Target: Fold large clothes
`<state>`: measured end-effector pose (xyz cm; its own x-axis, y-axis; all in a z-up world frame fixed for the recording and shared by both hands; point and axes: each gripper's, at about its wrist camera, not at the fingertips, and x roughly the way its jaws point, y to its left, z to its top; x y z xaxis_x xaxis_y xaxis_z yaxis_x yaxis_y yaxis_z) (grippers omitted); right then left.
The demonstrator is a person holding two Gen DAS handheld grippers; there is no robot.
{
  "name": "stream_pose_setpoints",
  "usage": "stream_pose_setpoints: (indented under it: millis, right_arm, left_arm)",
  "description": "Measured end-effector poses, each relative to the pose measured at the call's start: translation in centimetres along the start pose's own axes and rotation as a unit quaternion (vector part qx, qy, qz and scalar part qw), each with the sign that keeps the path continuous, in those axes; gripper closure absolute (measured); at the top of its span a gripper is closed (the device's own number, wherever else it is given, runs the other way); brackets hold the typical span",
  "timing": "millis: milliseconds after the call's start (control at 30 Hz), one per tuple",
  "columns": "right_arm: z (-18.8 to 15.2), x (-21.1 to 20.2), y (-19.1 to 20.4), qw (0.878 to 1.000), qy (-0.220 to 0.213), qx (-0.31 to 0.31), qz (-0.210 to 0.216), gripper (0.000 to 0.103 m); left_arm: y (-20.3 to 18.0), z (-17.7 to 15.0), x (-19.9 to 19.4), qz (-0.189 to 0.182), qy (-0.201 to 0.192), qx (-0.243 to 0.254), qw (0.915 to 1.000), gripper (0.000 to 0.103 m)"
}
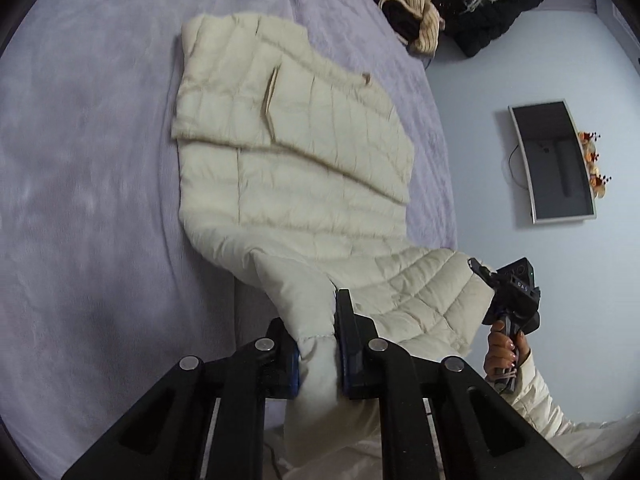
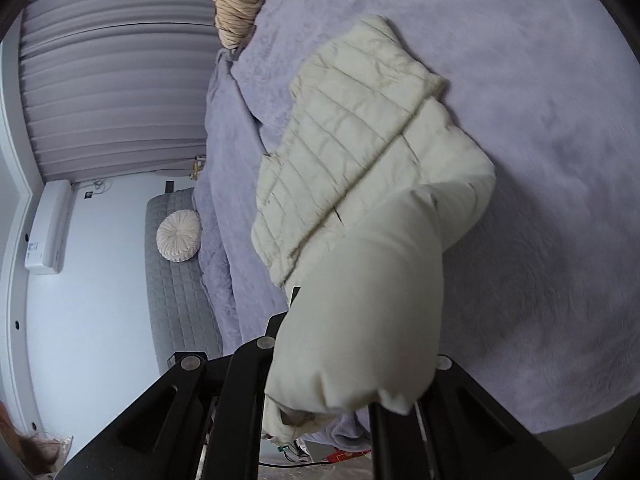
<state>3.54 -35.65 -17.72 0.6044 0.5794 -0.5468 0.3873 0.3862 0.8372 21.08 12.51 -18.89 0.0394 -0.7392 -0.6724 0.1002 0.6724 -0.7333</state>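
A: where's the jacket [image 1: 288, 184]?

B: cream quilted puffer, mostly flat on the lilac blanket [image 1: 80, 160]; one flap already folded across the body, pocket flap showing on it; near edge lifted off the bed and held at two spots

A: left gripper [image 1: 318, 344]?

B: jaws pressed in on a bunched bit of the jacket's smooth lining edge; fabric fills the gap between the blue pads; clear pinch

A: right gripper [image 1: 486, 276]?

B: seen from the left wrist view it sits at the jacket's other near corner, quilted fabric running right up to its fingers; a hand [image 1: 505, 350] in a cream sleeve grips its handle; in its own wrist view the jacket [image 2: 360, 152] drapes over the fingers and hides the tips; jaws read as nearly together with cloth caught in them

A: anything else around?

B: far end of the bed has a beige striped garment [image 1: 404, 4] and a black garment [image 1: 492, 8] in a heap, apart from the jacket; wall-mounted screen [image 1: 554, 160] beyond the bed edge; right view shows pleated curtains [image 2: 116, 92], a grey quilted bench [image 2: 180, 264] with a round cream cushion [image 2: 178, 234] on it
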Motion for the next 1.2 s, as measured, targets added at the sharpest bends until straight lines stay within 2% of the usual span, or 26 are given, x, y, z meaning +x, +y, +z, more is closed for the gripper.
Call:
stream_pose_setpoints:
  millis: [133, 233, 367, 567, 700, 733, 867, 900, 933, 1000, 1033, 1067, 1100, 1200]
  right_arm:
    - [5.8, 2.2, 3.3, 0.999, 0.005, -0.032, 0.011, 0.093]
    - [10.4, 4.7, 5.1, 0.999, 0.014, -0.049, 0.012, 0.093]
    - [16.2, 8.6, 6.2, 0.999, 0.017, -0.044, 0.006, 0.093]
    - [22.5, 14.7, 4.9, 0.999, 0.039, -0.018, -0.025, 0.093]
    - [24.3, 17.4, 3.1, 0.998, 0.048, -0.008, -0.040, 0.092]
    - [24.5, 17.9, 2.7, 0.998, 0.050, -0.005, -0.041, 0.089]
    - [24.8, 18.6, 2.4, 0.997, 0.056, -0.009, -0.049, 0.088]
    - [24.9, 18.6, 2.7, 0.997, 0.056, -0.014, -0.050, 0.079]
    - [25.0, 18.4, 3.0, 0.997, 0.054, -0.021, -0.052, 0.056]
    - [25.3, 17.8, 3.7, 0.997, 0.044, -0.034, -0.049, 0.021]
    - [25.4, 17.5, 4.1, 0.997, 0.039, -0.041, -0.049, 0.021]
    - [25.5, 17.3, 4.5, 0.997, 0.039, -0.047, -0.050, 0.021]
    - [25.5, 17.2, 4.7, 0.997, 0.040, -0.051, -0.052, 0.021]
    - [25.6, 16.5, 5.5, 0.996, 0.032, -0.063, -0.063, 0.021]
  left_arm:
    - [-0.4, 5.4, -1.4, 0.015, -0.057, 0.006, 0.9983, 0.088]
    - [-0.3, 9.8, -0.9, 0.030, -0.092, 0.000, 0.9953, 0.088]
    - [0.3, 15.1, 0.7, 0.073, -0.122, -0.008, 0.9898, 0.088]
    - [2.5, 20.2, 4.7, 0.135, -0.117, -0.019, 0.9838, 0.088]
    - [3.6, 21.2, 6.6, 0.162, -0.101, -0.029, 0.9812, 0.087]
    - [3.8, 21.3, 6.8, 0.168, -0.094, -0.035, 0.9807, 0.087]
    - [3.9, 21.5, 7.0, 0.188, -0.070, -0.042, 0.9787, 0.087]
    - [3.7, 21.5, 6.9, 0.193, -0.072, -0.040, 0.9777, 0.087]
    - [3.4, 21.4, 6.7, 0.197, -0.075, -0.036, 0.9769, 0.084]
    - [2.7, 21.2, 6.4, 0.213, -0.082, -0.023, 0.9732, 0.061]
    - [2.2, 21.2, 6.1, 0.232, -0.093, -0.015, 0.9681, 0.020]
    - [1.8, 21.1, 5.6, 0.260, -0.108, -0.007, 0.9595, 0.001]
    - [1.2, 20.9, 5.0, 0.276, -0.129, 0.009, 0.9525, 0.001]
    - [0.7, 21.1, 4.0, 0.279, -0.130, 0.015, 0.9514, 0.001]
